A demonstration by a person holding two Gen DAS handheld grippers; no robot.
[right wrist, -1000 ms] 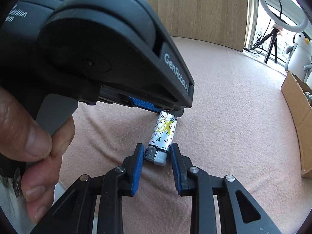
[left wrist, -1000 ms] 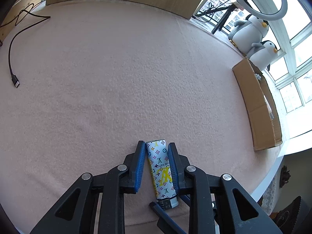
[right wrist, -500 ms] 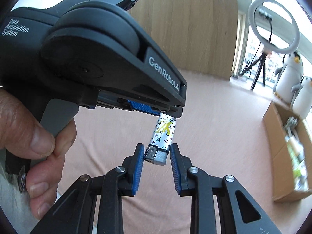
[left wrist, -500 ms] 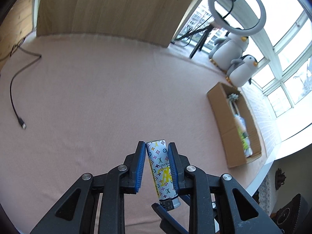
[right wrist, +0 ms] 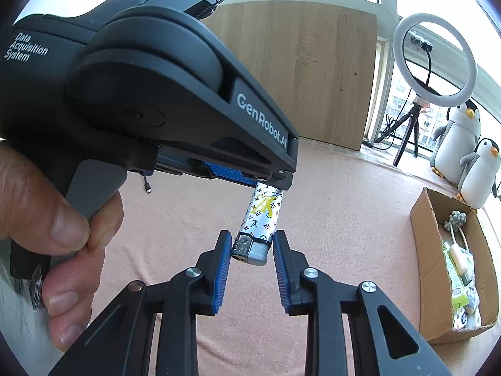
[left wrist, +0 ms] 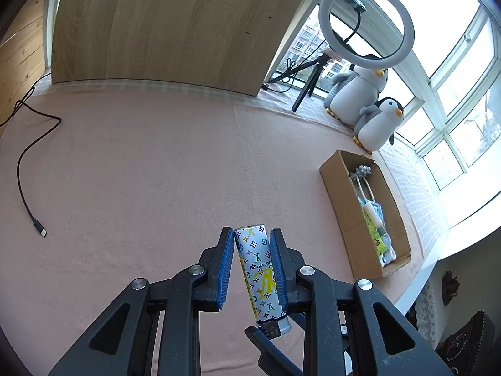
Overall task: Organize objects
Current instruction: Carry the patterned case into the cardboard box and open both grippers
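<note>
Now we hold the lighter [left wrist: 261, 277] up off the pink cloth [left wrist: 131, 169], clamped along its body in our left gripper [left wrist: 252, 269], its long axis running with the fingers and its metal head pointing back toward our right gripper [right wrist: 250, 274]. That gripper's blue ribbed pads [right wrist: 221, 277] stand apart on either side of the head, close but seemingly not pressing, so a handover looks nearest. Its wrap is glossy and smooth, printed with monograms, likely slippery. The cardboard box [left wrist: 341, 206], already holding small items, lies well off to the right, long and narrow
</note>
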